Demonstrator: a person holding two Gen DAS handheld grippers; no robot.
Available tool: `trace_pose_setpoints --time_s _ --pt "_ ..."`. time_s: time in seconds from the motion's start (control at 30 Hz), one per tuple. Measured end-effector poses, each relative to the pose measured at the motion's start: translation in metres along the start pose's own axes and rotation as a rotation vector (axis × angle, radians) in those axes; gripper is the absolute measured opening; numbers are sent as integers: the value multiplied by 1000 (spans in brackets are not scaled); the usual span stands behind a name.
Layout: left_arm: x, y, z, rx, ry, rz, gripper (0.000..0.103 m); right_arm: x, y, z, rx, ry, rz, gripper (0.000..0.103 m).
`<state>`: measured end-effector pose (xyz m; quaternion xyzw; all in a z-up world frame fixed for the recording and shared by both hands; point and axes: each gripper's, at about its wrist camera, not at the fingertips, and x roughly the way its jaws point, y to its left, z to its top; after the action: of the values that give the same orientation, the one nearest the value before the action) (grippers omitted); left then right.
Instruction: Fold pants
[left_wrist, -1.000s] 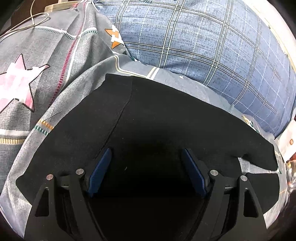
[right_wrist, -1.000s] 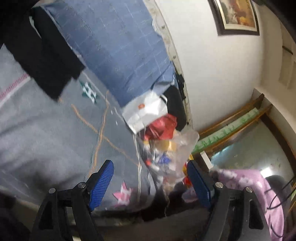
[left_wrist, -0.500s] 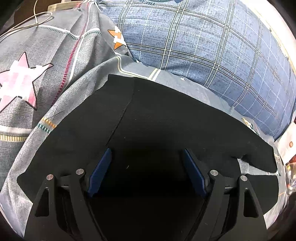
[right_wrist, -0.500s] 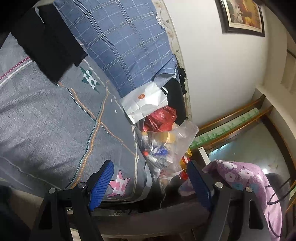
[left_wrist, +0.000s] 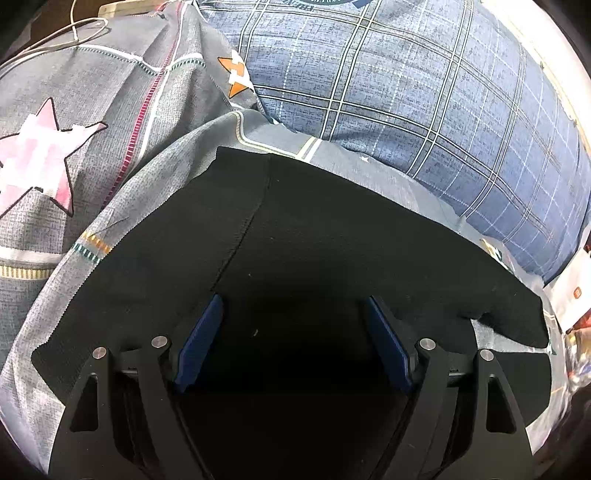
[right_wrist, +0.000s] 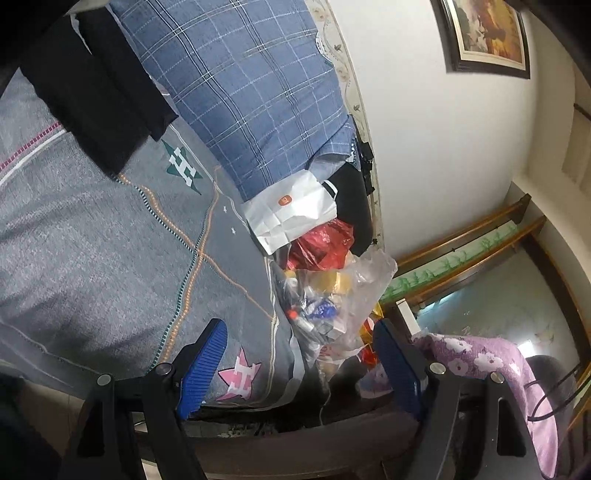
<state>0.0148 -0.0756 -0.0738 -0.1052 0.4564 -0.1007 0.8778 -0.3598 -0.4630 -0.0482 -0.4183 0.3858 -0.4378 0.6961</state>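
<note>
Black pants (left_wrist: 317, 258) lie flat in a folded block on a grey patterned bedspread (left_wrist: 92, 147). My left gripper (left_wrist: 293, 306) hovers over their near part, pointing down, open with only dark cloth below the blue pads. In the right wrist view one end of the pants (right_wrist: 92, 103) shows at the upper left. My right gripper (right_wrist: 299, 328) is held off the bed's corner, open and empty, well away from the pants.
A blue plaid pillow (left_wrist: 424, 103) lies just beyond the pants. At the bed's corner sit a white paper bag (right_wrist: 291, 210), a red bag (right_wrist: 321, 245) and a clear plastic bag (right_wrist: 332, 295) of small items. A purple floral cloth (right_wrist: 491, 365) drapes a chair. White wall behind.
The right wrist view has swung slightly and sharpened from blur, showing more of the bedspread. The left gripper and the pants have stayed put.
</note>
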Motion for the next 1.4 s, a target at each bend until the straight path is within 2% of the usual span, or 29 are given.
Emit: trace_pose_setpoints --time_s 0.2,0.5,0.67,0.77,0.83,0.97,1.03,1.1,1.2,1.23,1.27,1.37,1.4 --pt "-1 0 0 -4 0 -5 80 -4 4 11 -7 -18 3 78" --pt "-13 5 3 -64 -24 -102 80 -11 16 41 -27 -69 27 78" --pt "-8 1 5 -68 12 -143 80 -13 34 69 -33 -114 69 80" --pt "-13 1 5 -73 9 -167 80 -10 31 92 72 -139 131 80" --pt "-21 2 7 -82 -2 -199 80 -8 26 110 152 -191 148 80" --pt "-43 15 33 -81 -65 -213 80 0 15 159 325 -277 180 82" --pt "-52 25 62 -43 -89 -207 80 7 13 179 396 -296 206 83" --pt "-51 33 96 48 -90 -159 80 22 14 193 464 -285 247 83" --pt "-33 45 139 167 -62 -92 80 49 18 200 572 -171 381 83" --pt "-26 48 148 201 -55 -70 80 59 16 202 613 -108 446 83" --pt "-18 48 157 247 -48 -51 80 62 13 201 647 -91 475 83" --pt "10 41 164 389 -8 -33 80 63 6 195 708 -98 486 83" --pt "19 35 161 438 8 -68 80 65 8 196 701 -92 485 83"
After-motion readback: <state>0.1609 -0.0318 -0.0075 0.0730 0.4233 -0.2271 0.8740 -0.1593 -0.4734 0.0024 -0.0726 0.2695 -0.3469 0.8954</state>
